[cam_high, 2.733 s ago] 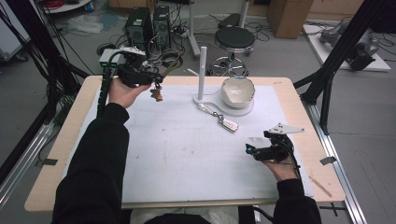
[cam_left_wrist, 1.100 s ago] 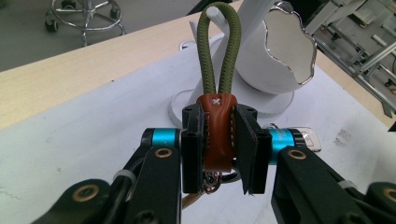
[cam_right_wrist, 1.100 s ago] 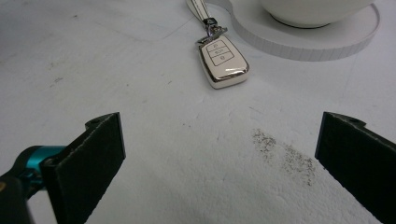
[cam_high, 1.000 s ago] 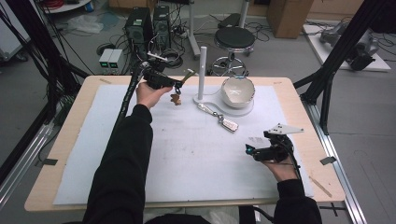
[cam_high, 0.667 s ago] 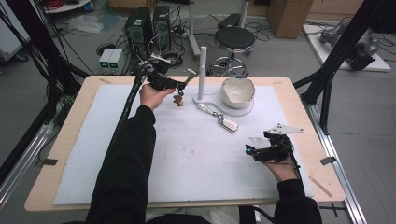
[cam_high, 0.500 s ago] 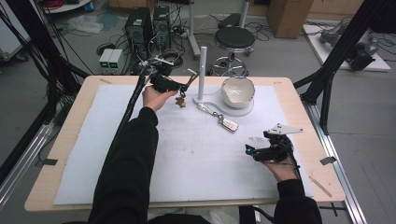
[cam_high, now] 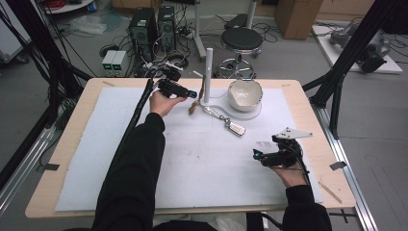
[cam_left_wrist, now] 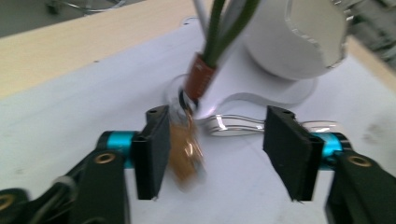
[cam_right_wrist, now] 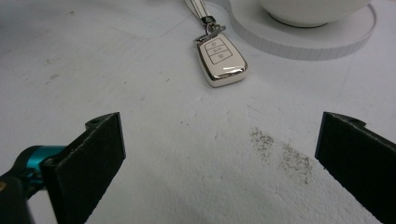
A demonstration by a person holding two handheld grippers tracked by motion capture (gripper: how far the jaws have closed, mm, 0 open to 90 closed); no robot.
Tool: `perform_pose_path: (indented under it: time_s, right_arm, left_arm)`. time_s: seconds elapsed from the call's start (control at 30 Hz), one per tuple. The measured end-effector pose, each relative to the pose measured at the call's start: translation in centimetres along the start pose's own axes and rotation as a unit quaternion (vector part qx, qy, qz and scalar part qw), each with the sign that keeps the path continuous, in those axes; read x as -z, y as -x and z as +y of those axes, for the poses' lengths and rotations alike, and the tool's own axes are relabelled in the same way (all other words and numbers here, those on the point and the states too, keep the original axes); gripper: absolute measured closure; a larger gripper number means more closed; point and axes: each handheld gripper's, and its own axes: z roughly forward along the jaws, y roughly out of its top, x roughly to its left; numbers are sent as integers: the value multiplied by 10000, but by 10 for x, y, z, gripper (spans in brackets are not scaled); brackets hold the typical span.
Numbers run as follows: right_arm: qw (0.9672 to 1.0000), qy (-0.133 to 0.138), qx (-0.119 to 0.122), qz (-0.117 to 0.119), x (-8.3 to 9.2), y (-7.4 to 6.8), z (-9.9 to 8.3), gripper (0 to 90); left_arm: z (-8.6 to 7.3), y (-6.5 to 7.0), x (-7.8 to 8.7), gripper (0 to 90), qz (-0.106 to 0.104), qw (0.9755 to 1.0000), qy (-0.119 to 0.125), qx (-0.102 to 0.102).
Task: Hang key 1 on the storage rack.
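A small brass piece (cam_left_wrist: pixel 187 149) hangs blurred from a red-brown sleeve (cam_left_wrist: pixel 200 77) on green cords (cam_left_wrist: pixel 219 28), beside the white post (cam_high: pixel 208 72). My left gripper (cam_left_wrist: pixel 215 140) is open around it; its jaws have just been opening, and the brass piece sits close by the left pad (cam_left_wrist: pixel 156 149), far from the right pad. In the high view the left gripper (cam_high: pixel 191 94) points at the post, with the brass piece (cam_high: pixel 192 109) dangling below it. My right gripper (cam_right_wrist: pixel 223 140) stands open and empty over the white mat, at the front right (cam_high: pixel 257 156).
A white bowl (cam_high: pixel 245 94) with a chipped rim sits on a round white base (cam_right_wrist: pixel 308 39) right of the post. A pale key fob (cam_right_wrist: pixel 220 60) on a metal strap lies on the mat (cam_high: pixel 202 163) between the base and my right gripper. Dark smudges (cam_right_wrist: pixel 280 154) mark the mat.
The left hand moved right along the table's back to the post, carrying the brass piece, and sank a little. Its jaws, shut before, now stand apart. The right hand kept still.
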Motion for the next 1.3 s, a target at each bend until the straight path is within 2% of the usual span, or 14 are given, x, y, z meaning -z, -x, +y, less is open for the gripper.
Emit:
perform_pose_path:
  time_s: [0.07, 0.1, 0.13, 0.17, 0.33, 0.53, 0.67, 0.83, 1.1, 1.3]
  right_arm:
    - [10000, 72, 20, -14, 1, -1, 0, 7]
    - [9999, 104, 37, -17, 2, -1, 1, 7]
    - [9999, 104, 37, -17, 2, -1, 1, 7]
    - [9999, 115, 38, -22, 2, -1, 0, 7]
    - [9999, 107, 41, -9, 2, -1, 0, 7]
    - [9999, 105, 48, -17, 2, 0, 0, 7]
    - [10000, 83, 37, -13, 2, -1, 0, 7]
    - [10000, 72, 38, -27, 2, -1, 0, 7]
    - [10000, 55, 50, -36, 2, -1, 0, 7]
    - [10000, 50, 58, -41, 2, -2, 0, 7]
  left_arm:
    - [1, 1, 2, 320, -1, 10000, 19, -37]
    - [1, 3, 3, 225, 49, 9999, 22, -94]
    - [1, 4, 3, 225, 124, 9998, -8, -161]
    - [1, 6, 3, 170, 210, 9995, -46, -248]
    - [0, 8, 3, 17, 285, 9986, -214, -392]
    - [-5, 8, 7, 17, 288, 9983, -193, -477]
    - [-9, 9, 12, 17, 311, 9975, -204, -606]
    - [-19, 14, 17, 17, 476, 9955, -308, -755]
    - [-30, 20, 33, 17, 365, 9954, -246, -852]
    - [-39, 27, 40, 17, 453, 9932, -318, -1028]
